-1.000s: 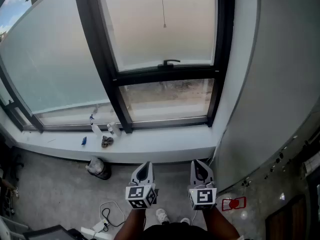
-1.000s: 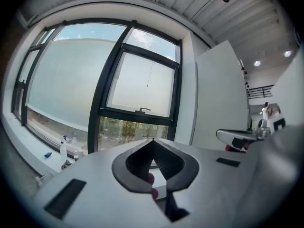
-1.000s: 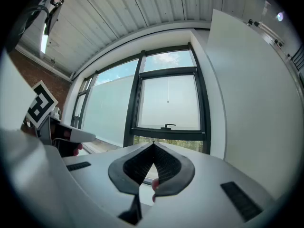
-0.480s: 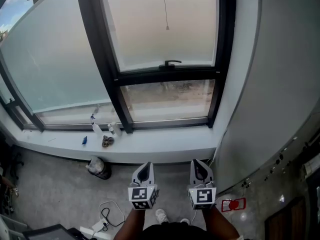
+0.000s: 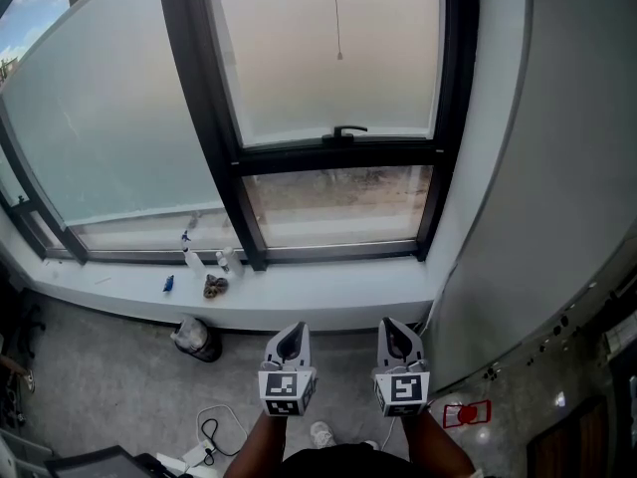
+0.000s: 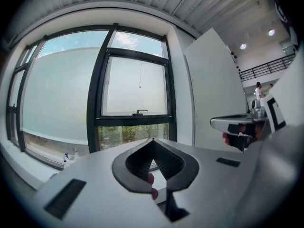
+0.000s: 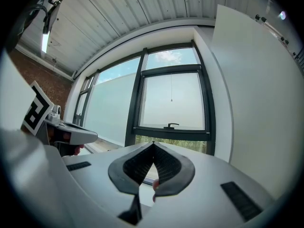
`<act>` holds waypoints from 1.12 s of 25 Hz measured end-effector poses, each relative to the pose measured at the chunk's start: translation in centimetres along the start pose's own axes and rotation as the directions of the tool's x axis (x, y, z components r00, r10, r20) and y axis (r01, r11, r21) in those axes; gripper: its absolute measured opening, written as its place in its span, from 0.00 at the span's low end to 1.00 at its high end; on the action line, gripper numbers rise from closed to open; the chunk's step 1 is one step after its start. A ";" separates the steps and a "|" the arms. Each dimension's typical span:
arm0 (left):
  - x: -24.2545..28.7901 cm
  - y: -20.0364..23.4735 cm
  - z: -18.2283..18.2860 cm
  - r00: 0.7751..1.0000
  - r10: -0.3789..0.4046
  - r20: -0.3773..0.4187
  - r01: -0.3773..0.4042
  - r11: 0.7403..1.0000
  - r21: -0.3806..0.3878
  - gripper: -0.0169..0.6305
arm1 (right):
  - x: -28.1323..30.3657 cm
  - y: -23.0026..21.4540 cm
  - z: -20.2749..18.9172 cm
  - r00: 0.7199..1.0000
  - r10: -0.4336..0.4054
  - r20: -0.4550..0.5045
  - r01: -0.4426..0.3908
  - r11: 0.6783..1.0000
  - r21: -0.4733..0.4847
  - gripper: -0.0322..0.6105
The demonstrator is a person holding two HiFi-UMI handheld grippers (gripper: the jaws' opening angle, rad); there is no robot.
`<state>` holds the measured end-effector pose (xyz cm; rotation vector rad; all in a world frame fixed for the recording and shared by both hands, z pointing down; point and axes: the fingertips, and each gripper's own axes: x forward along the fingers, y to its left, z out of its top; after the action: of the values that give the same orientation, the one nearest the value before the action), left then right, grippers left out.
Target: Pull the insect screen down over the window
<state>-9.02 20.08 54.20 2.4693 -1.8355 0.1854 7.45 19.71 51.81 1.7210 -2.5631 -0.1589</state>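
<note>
Wall [image 5: 557, 167]: plain grey, fills the right side of the head view.
Fixed pane [image 5: 109, 127]: wide and frosted, at the left.
Window [image 5: 328, 155]: black frame between that pane and the wall; pale hazy upper light, clear lower light with greenery behind it.
Floor [image 5: 100, 386]: grey, speckled.
Sill [image 5: 299, 297]: white ledge under both panes.
Left gripper [image 5: 290, 329]: low in the head view, pointing at the window; jaws closed tip to tip, nothing between them.
Right gripper [image 5: 396, 324]: just beside the left one and parallel to it; jaws likewise closed, empty.
Dark container [image 5: 196, 337]: on the floor below the sill.
Spray bottles [image 5: 191, 257]: small group on the sill, by the frame's foot.
Handle [image 5: 348, 130]: black lever on the upper light's bottom rail.
Insect screen: cannot be told from the hazy glass; its pull cord [image 5: 338, 28] hangs down the middle of the upper light, ending well above the handle and well apart from both grippers.
</note>
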 end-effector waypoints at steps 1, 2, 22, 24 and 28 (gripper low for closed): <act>0.2 0.4 -0.1 1.000 -0.009 -0.002 0.009 1.000 -0.005 0.03 | 0.4 0.2 0.0 1.000 0.002 0.003 -0.002 1.000 -0.003 0.05; 0.3 0.8 -0.2 1.000 -0.014 -0.002 0.014 1.000 -0.011 0.03 | 0.9 0.4 0.1 1.000 0.004 0.007 -0.004 1.000 -0.008 0.05; 6.9 6.4 0.9 0.995 -0.096 0.033 0.095 0.995 0.005 0.03 | 8.9 1.4 0.1 0.998 -0.057 -0.019 0.056 0.998 -0.017 0.05; 8.3 7.0 1.0 0.995 -0.090 0.033 0.090 0.996 -0.001 0.03 | 10.2 1.0 -0.1 0.998 -0.053 -0.020 0.052 0.999 -0.013 0.05; 11.3 7.7 1.1 0.997 -0.076 0.020 0.077 0.997 -0.018 0.03 | 13.3 -0.3 -0.7 0.999 -0.041 -0.020 0.041 0.999 -0.003 0.05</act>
<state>-13.15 6.96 54.38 2.5323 -1.7381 0.1402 2.78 7.24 52.30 1.7663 -2.5139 -0.1455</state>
